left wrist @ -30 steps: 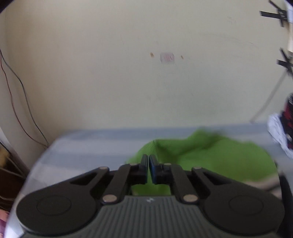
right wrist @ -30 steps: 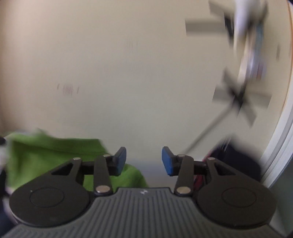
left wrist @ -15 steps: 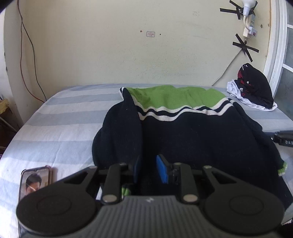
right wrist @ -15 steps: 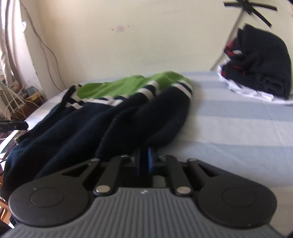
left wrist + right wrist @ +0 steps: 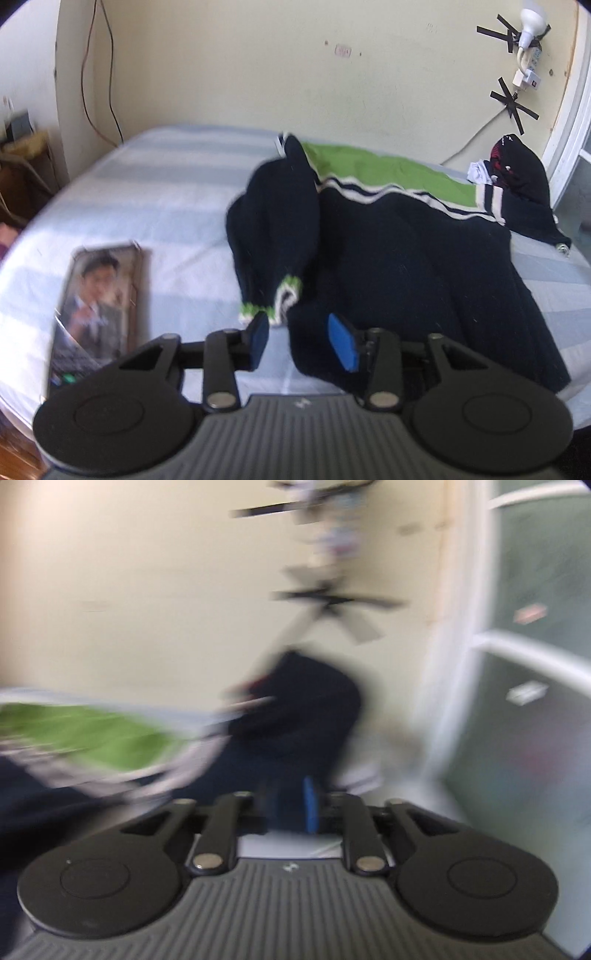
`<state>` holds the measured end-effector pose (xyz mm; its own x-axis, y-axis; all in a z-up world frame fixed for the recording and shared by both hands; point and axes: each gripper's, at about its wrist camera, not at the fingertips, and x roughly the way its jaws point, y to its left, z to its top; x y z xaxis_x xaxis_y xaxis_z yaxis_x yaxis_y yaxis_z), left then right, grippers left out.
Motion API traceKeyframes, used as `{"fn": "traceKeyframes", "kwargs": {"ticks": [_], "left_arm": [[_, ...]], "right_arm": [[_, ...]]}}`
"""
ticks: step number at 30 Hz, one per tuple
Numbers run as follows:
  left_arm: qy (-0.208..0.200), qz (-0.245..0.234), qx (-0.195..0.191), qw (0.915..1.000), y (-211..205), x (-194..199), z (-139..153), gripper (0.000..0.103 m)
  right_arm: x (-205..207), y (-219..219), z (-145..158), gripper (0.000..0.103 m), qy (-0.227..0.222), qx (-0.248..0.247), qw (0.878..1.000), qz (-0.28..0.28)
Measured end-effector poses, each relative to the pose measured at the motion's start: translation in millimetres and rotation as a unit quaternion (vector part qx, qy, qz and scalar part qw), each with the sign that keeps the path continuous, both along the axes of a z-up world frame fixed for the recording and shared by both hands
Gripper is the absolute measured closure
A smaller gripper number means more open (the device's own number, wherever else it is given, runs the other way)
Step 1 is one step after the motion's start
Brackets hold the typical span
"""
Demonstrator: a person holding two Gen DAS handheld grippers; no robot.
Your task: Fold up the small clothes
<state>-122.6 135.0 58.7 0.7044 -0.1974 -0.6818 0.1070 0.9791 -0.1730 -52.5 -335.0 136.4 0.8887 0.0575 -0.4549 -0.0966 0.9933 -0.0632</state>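
Note:
A navy sweater with a green yoke and white stripes lies spread on the striped bed. Its left sleeve is folded down over the body, with its green-and-white cuff near me. My left gripper is open and empty, just in front of that cuff and the hem. In the blurred right wrist view, my right gripper has its jaws partly apart with dark navy cloth between them; I cannot tell whether they grip it. The green yoke shows at the left.
A phone with a lit screen lies on the bed at the left. A pile of dark and white clothes sits at the far right by the wall; it also shows in the right wrist view. A window frame stands right.
My left gripper has opened and let go of the sweater hem, drawing back a little. The right gripper has swung right and its jaws stand wider than before.

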Motion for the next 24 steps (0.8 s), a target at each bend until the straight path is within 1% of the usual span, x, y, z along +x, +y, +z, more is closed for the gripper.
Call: {"fn": "traceKeyframes", "kwargs": {"ticks": [1, 2, 4, 5, 7, 8, 9, 10, 11, 13, 14, 15, 17, 18, 19, 20, 21, 22, 23, 24], "left_arm": [[0.005, 0.0, -0.01, 0.9999, 0, 3, -3, 0.06], [0.009, -0.001, -0.021, 0.9997, -1, 6, -6, 0.06], [0.015, -0.002, -0.04, 0.9991, -5, 9, -9, 0.059], [0.017, -0.001, -0.043, 0.9989, -9, 10, -10, 0.058], [0.022, 0.002, -0.043, 0.9988, -15, 12, -14, 0.058], [0.026, 0.006, -0.043, 0.9987, -18, 12, -16, 0.06], [0.026, 0.009, -0.044, 0.9987, -23, 13, -17, 0.077], [0.025, 0.011, -0.039, 0.9989, -24, 12, -16, 0.087], [0.021, 0.011, -0.033, 0.9992, -25, 9, -12, 0.089], [0.003, 0.001, -0.034, 0.9994, -26, 0, 4, 0.091], [-0.008, -0.006, -0.032, 0.9994, -26, -7, 14, 0.091], [-0.015, -0.017, -0.028, 0.9994, -26, -13, 22, 0.091], [-0.012, -0.034, -0.022, 0.9991, -30, -19, 28, 0.091], [-0.007, -0.041, -0.016, 0.999, -34, -20, 26, 0.089], [0.001, -0.044, -0.006, 0.999, -38, -19, 22, 0.081], [0.006, -0.047, 0.008, 0.9989, -40, -15, 17, 0.076], [0.004, -0.039, 0.022, 0.999, -38, -14, 12, 0.064], [-0.001, -0.022, 0.032, 0.9992, -36, -12, 9, 0.057], [-0.004, -0.002, 0.036, 0.9994, -31, -10, 7, 0.055], [-0.006, 0.016, 0.037, 0.9992, -26, -7, 7, 0.053]], "right_arm": [[-13, 13, -6, 0.052, 0.017, 0.033, 0.998, 0.043], [-23, 28, -14, 0.051, 0.038, 0.059, 0.994, 0.082], [-35, 62, -32, 0.051, 0.087, 0.098, 0.98, 0.147], [-42, 80, -42, 0.051, 0.112, 0.11, 0.973, 0.172], [-53, 110, -55, 0.051, 0.137, 0.115, 0.963, 0.204], [-60, 122, -62, 0.052, 0.144, 0.107, 0.961, 0.211], [-66, 134, -69, 0.056, 0.148, 0.097, 0.959, 0.219], [-76, 145, -70, 0.09, 0.119, 0.078, 0.965, 0.221], [-79, 152, -69, 0.091, 0.119, 0.056, 0.963, 0.233], [-77, 153, -59, 0.092, 0.112, 0.054, 0.965, 0.229], [-74, 141, -51, 0.092, 0.102, 0.05, 0.969, 0.22], [-74, 134, -40, 0.092, 0.089, 0.034, 0.974, 0.205], [-73, 116, -23, 0.092, 0.069, 0.006, 0.982, 0.178], [-74, 111, -17, 0.092, 0.066, -0.004, 0.983, 0.169], [-74, 108, -15, 0.091, 0.071, -0.01, 0.984, 0.165], [-73, 105, -19, 0.091, 0.079, -0.014, 0.984, 0.162], [-70, 106, -24, 0.086, 0.095, -0.023, 0.982, 0.161], [-66, 110, -30, 0.078, 0.114, -0.036, 0.98, 0.161], [-61, 106, -34, 0.073, 0.124, -0.054, 0.978, 0.158], [-60, 112, -31, 0.059, 0.124, -0.067, 0.98, 0.143]]}}
